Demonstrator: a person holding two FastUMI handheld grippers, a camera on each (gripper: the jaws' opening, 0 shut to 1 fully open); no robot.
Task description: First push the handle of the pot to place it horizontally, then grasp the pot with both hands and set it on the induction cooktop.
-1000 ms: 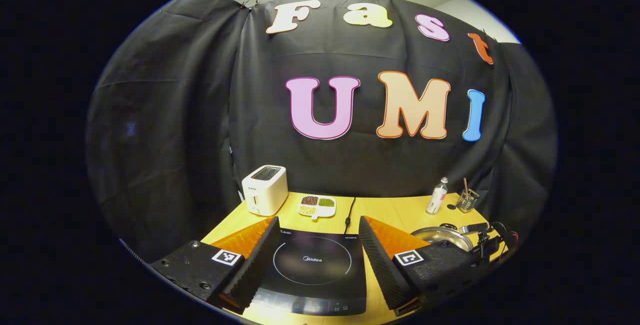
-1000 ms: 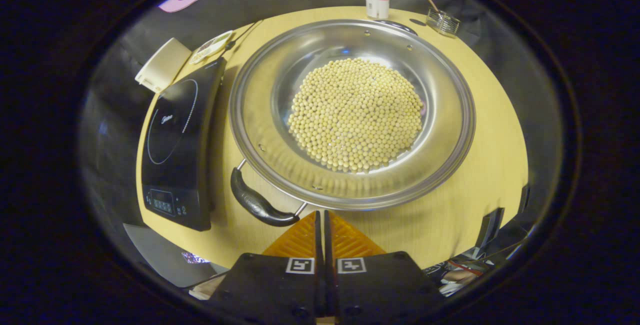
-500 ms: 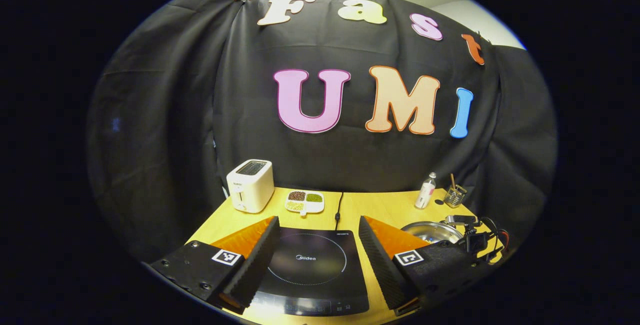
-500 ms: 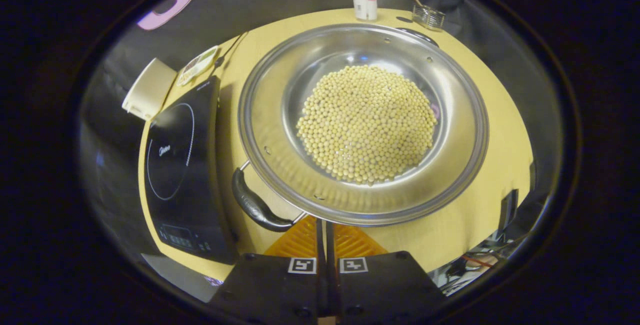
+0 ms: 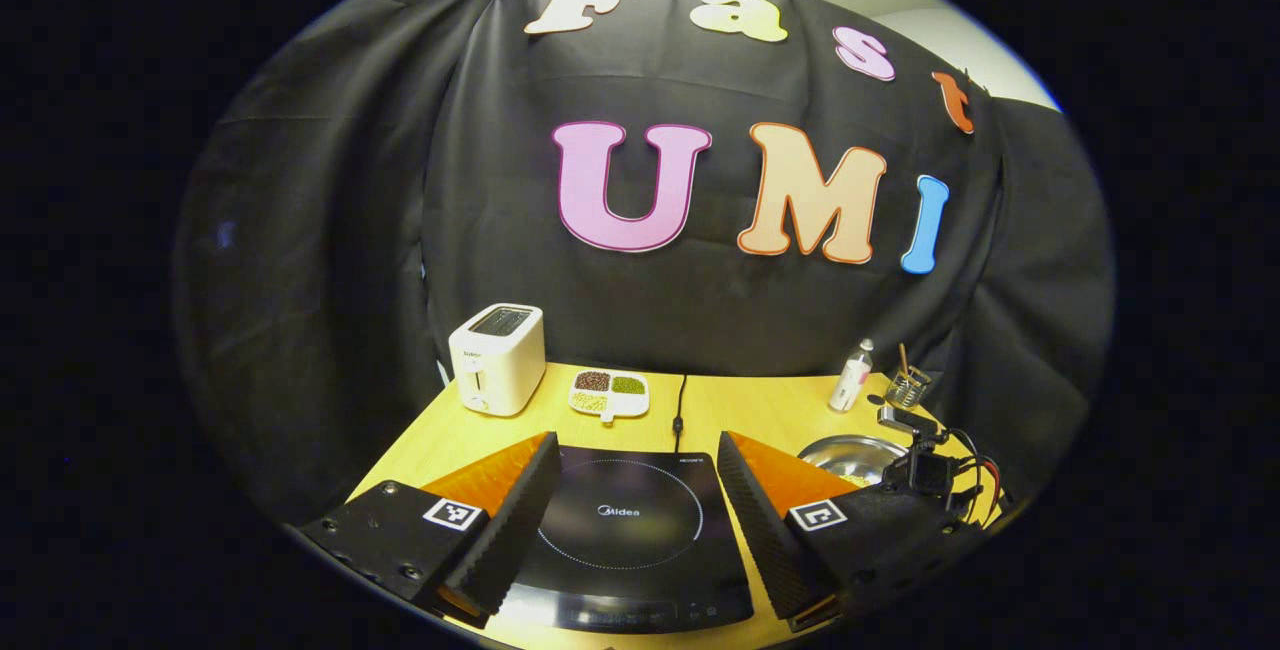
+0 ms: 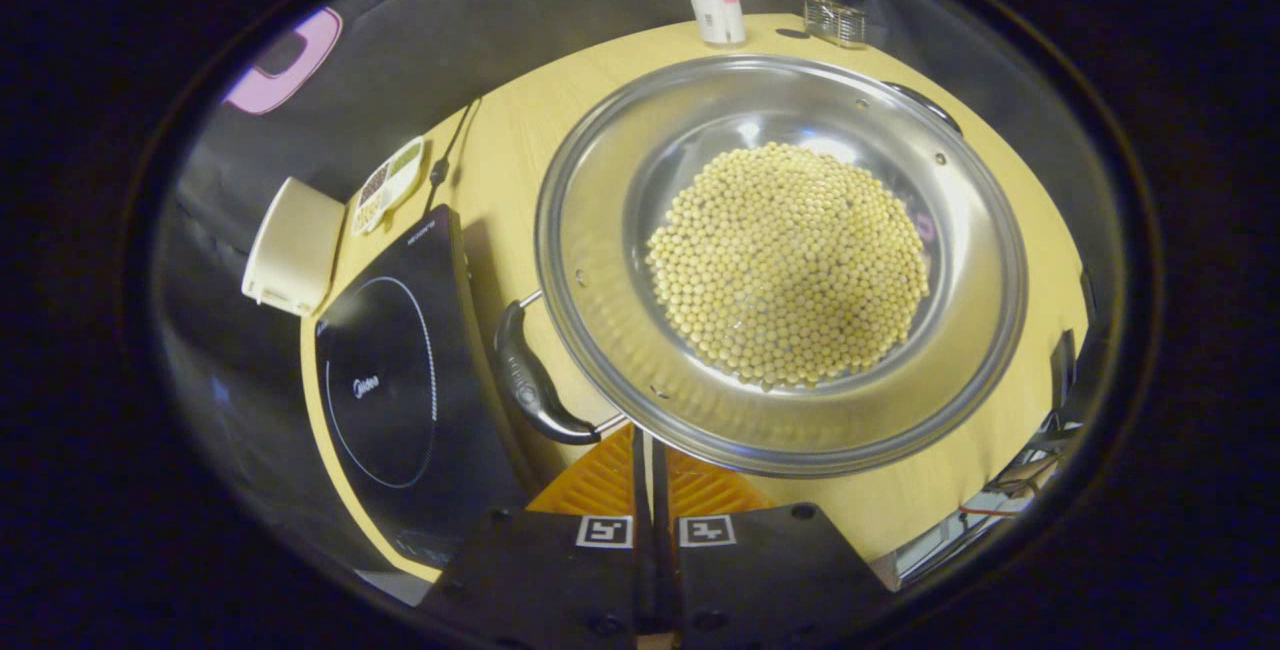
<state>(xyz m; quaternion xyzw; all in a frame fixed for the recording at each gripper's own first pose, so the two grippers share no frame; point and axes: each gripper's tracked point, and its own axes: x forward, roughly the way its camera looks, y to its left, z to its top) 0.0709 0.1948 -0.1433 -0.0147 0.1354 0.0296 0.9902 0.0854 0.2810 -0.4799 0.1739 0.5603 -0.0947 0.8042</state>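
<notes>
Two tools are in play. The right tool (image 6: 646, 450), its fingers pressed together, sits at the near rim of the pot (image 6: 780, 260), just beside the near handle (image 6: 535, 380). The pot, full of beans (image 6: 790, 260), stands on the surface (image 6: 510, 150) right next to the induction cooktop (image 6: 400, 390). The left tool (image 5: 635, 505) hangs spread above the cooktop. I think a strong push may slide the whole pot against the cooktop, or shake beans out.
</notes>
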